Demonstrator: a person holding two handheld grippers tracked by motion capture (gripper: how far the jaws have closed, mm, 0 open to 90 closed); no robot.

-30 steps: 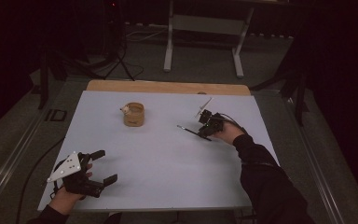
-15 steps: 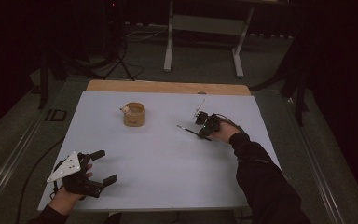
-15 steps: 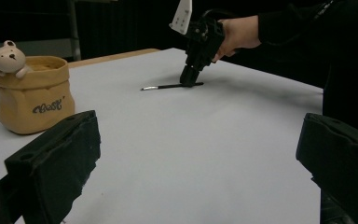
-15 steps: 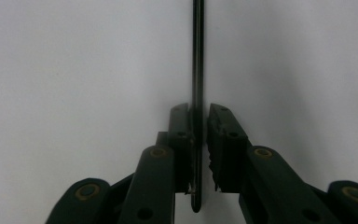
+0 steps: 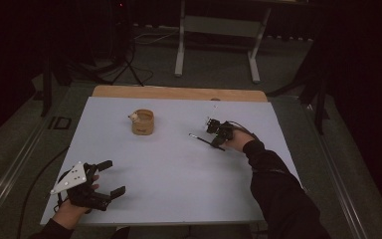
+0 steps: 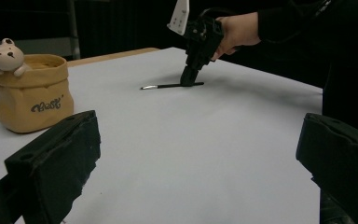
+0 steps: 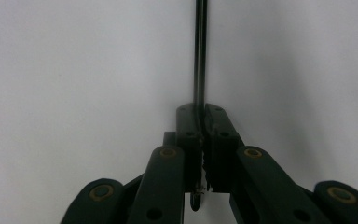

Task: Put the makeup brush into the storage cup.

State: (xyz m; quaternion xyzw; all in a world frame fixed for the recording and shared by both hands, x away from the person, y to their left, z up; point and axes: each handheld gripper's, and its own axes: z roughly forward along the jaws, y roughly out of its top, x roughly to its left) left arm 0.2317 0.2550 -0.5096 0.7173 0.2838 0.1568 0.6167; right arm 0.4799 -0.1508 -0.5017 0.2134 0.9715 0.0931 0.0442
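Observation:
A thin black brush [image 5: 199,137] lies flat on the white table [image 5: 179,174], right of centre. My right gripper [image 5: 213,141] points down at it and is shut on its handle. Its jaws have just been closing with the brush between them. In the right gripper view the pads [image 7: 214,126] pinch the brush [image 7: 199,56], which runs straight away over the table. The left gripper view shows that right gripper [image 6: 189,80] standing on the brush [image 6: 161,86]. My left gripper [image 5: 113,177] rests open near the front left corner, with nothing between its fingers [image 6: 51,163].
A tan fabric pouch [image 5: 143,123] with a small bear figure [image 6: 4,56] on its rim stands at the back, left of centre. A wooden strip [image 5: 179,93] edges the far side. Metal stand legs [image 5: 181,45] rise beyond the table.
My right gripper has shifted slightly left and settled lower onto the brush. The left gripper and the pouch have stayed in place.

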